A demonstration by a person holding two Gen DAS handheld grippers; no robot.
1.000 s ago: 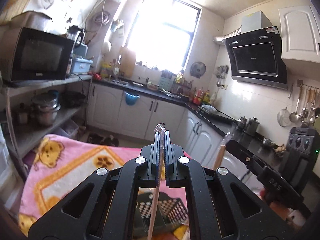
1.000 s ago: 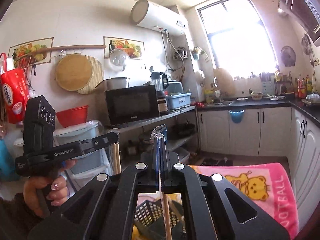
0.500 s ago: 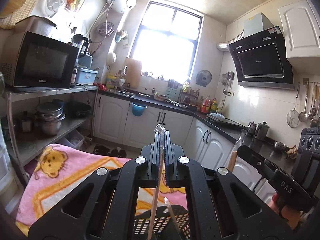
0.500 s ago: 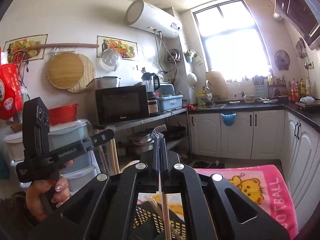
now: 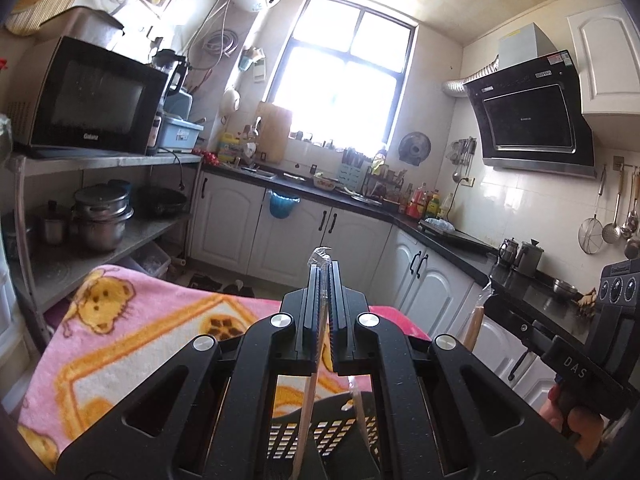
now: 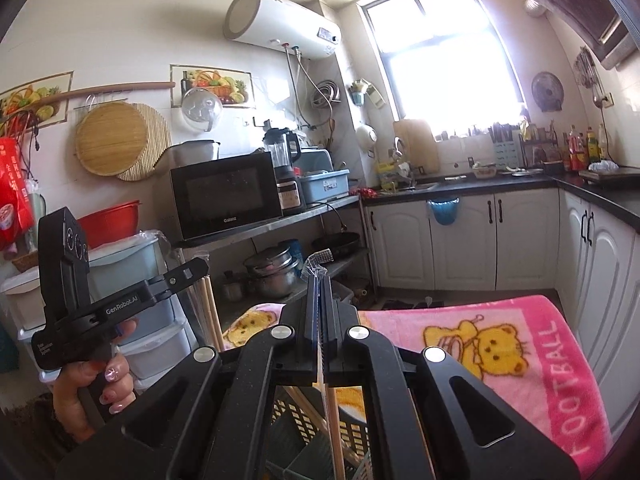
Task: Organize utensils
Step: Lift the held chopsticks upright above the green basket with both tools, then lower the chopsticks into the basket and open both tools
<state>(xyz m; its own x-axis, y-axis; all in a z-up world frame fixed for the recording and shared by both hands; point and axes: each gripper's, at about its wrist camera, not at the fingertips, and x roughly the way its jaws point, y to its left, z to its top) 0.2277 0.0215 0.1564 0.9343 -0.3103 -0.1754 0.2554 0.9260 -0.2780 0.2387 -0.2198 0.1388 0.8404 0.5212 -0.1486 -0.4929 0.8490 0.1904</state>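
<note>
wrapped chopsticks, clear film, upright

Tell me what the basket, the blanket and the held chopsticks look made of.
Basket: likely matte black plastic, with a moulded grid of holes.
Blanket: fuzzy pink fleece-like fabric, printed bears.
Chopsticks: pale wood or bamboo, apparently in a clear plastic sleeve crinkled at the top.

Black left gripper with silver screws, "GenRobot.AI" lettering, hand with decorated pink nails
</note>
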